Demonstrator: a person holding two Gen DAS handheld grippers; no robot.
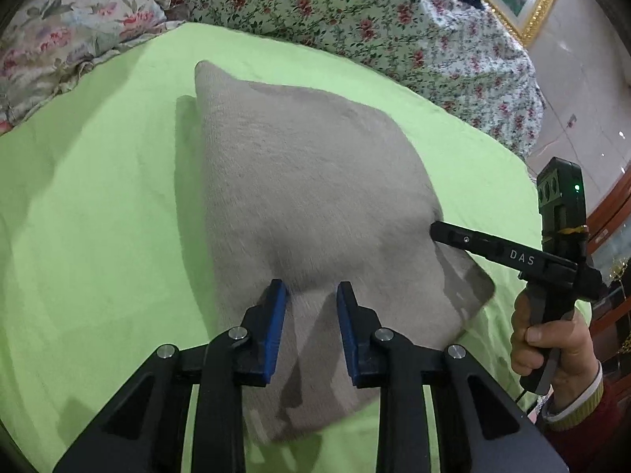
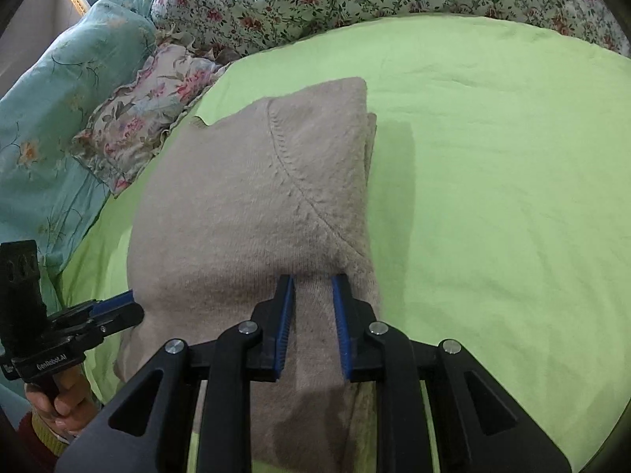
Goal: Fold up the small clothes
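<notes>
Right at the lens, the left tongs (image 1: 311, 295) had their blue pads (image 1: 276, 327) pinched on a raised ridge of the grey knit (image 1: 307, 165), cloth bunched between the jaws and pulled up into a tent just ahead of the tips. The right tongs (image 2: 312, 287) did the same on the knit's other near corner, a narrow pleat of knit caught between ribbed pads (image 2: 339, 315), with the curved sleeve seam (image 2: 299, 189) running away just beyond them. So both were gripping the knit, neither gaping free. In the left view the right tongs came in from the right side, tips buried in the cloth edge, a hand (image 1: 552, 347) on the grip. The knit itself lay on the green sheet (image 2: 493, 157), already doubled, its far end flat and well ahead of both tongs, its near edge lifted. By my reading, the step was carrying that near edge over to the far one. To do it well, both grips wanted to rise together and travel level, keeping the edge taut between them so the middle did not sag. The left grip looked shallow, a risk of slipping. Land the edge square on the far hem, beyond the tips, before letting go. The floral quilt (image 1: 355, 12) lay farther off.
</notes>
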